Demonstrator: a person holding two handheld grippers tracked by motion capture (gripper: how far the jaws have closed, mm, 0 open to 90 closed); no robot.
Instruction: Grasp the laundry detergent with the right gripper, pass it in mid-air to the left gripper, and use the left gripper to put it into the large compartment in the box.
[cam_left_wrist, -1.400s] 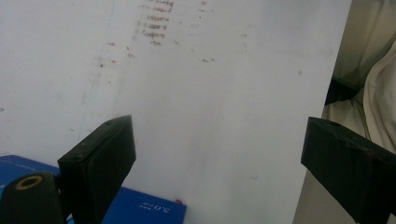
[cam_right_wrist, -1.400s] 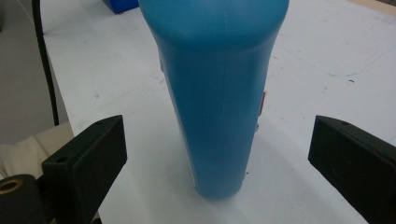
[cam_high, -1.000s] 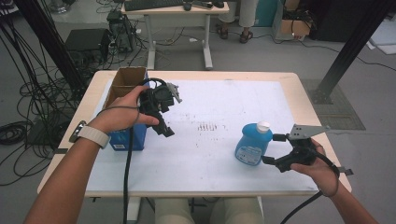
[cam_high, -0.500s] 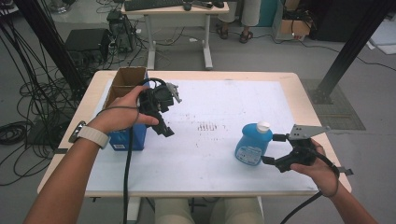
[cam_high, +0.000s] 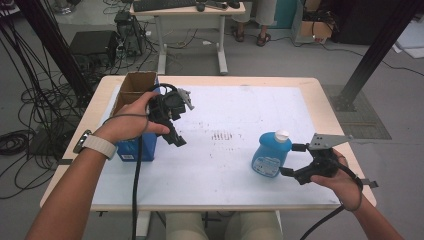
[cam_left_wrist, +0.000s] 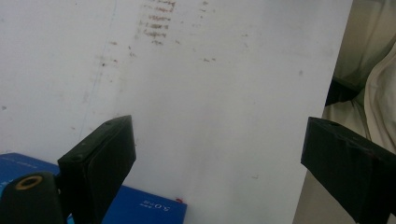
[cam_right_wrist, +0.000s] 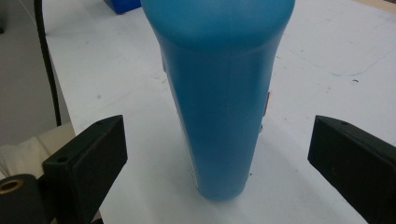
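Blue bottle stands upright on white table btwn wide-open jaws of right gripper, not touching; left gripper also wide open, empty, w/ blue box beside it.

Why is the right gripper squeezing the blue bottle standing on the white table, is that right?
Not squeezing. In the right gripper view, the right gripper is open, with gaps between both jaws and the blue bottle. The bottle does stand on the white table.
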